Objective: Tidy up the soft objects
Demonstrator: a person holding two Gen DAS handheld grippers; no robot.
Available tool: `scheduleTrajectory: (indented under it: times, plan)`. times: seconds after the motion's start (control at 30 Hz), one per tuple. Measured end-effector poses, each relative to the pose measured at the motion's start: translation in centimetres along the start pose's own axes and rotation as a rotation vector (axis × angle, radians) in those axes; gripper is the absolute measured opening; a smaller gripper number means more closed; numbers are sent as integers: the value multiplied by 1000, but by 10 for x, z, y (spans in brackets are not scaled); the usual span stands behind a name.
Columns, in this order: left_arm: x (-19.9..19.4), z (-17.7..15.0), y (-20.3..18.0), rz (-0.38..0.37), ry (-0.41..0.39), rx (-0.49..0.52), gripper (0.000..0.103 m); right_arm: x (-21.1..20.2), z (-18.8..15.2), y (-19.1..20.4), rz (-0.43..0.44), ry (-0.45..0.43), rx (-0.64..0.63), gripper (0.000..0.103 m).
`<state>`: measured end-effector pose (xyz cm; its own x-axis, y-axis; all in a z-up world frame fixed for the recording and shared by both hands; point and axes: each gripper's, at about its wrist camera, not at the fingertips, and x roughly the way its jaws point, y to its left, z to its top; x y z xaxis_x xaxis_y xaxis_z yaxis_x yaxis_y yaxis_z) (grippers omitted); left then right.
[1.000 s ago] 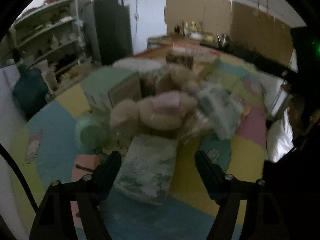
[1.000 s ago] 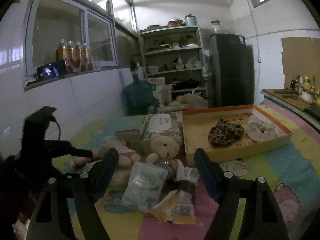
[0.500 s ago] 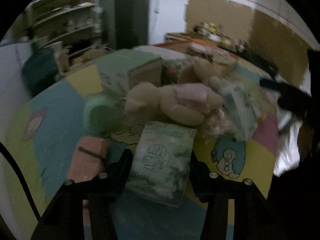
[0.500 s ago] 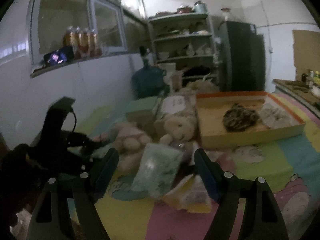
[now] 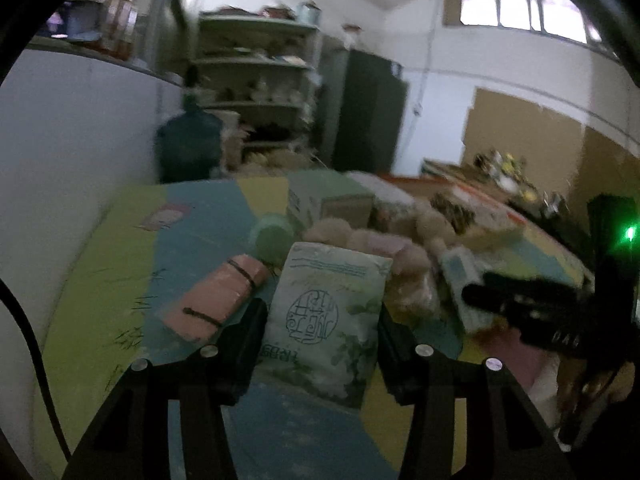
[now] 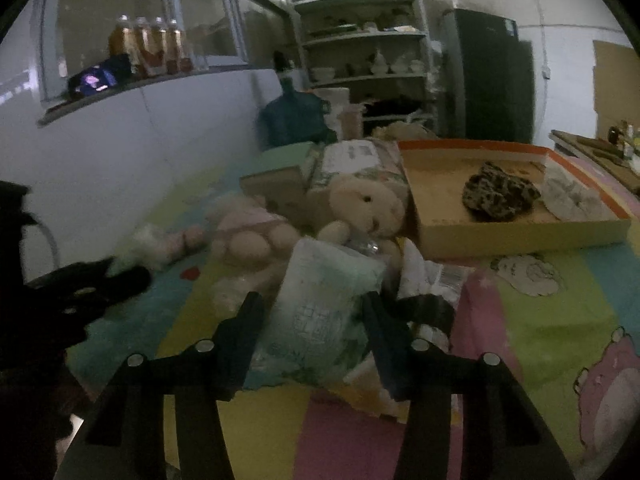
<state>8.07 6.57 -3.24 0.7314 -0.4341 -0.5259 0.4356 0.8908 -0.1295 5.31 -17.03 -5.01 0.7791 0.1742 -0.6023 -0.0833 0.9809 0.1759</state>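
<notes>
While both grippers work on the colourful mat (image 6: 552,312), the scene reads so:
Left gripper (image 5: 320,330): fingers clamped on both side edges of the green tissue pack (image 5: 330,316), holding it.
Green tissue pack, axis: long axis runs from 6 towards 12 o'clock in the left wrist view, top edge tipped slightly towards 1.
Green tissue pack, look: soft pale-green wrapper, round seal print, leaf pattern.
Right gripper (image 6: 310,326): jaws closing, the pale tissue pack (image 6: 320,312) between them, pads at its sides.
Pale tissue pack, place: on the mat, just at 6 o'clock of the teddy bear (image 6: 366,210); crumpled, whitish-green.
Orange tray (image 6: 520,236): at 2 o'clock, holding a leopard scrunchie (image 6: 498,196).
</notes>
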Motion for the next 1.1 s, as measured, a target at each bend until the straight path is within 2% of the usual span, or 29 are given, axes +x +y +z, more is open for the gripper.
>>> scheduleTrajectory:
  times: [0.2, 0.4, 0.5, 0.63, 0.67, 0.7, 0.8, 1.1]
  plan:
    - [-12, 5, -7, 58, -75, -79, 52, 7, 0, 1, -26, 16, -18, 53]
    - [-14, 6, -10, 93, -82, -115, 52, 14, 0, 3, -35, 22, -35, 55]
    - [-14, 5, -13, 93, -81, -121, 52, 15, 1, 3, -44, 30, -27, 62]
    - [-15, 3, -18, 85, -80, -131, 52, 16, -1, 4, -40, 31, -32, 62]
    - [-15, 3, -19, 85, -79, -133, 52, 17, -1, 3, -34, 32, -30, 60]
    - [-15, 3, -19, 81, -77, -132, 52, 16, 0, 2, -29, 30, -28, 52]
    - [-14, 3, -24, 85, -73, -130, 52, 13, 0, 0, -5, 18, -30, 45]
    - [-15, 16, -48, 110, -100, -108, 52, -17, 14, 2, 95, -116, -17, 43]
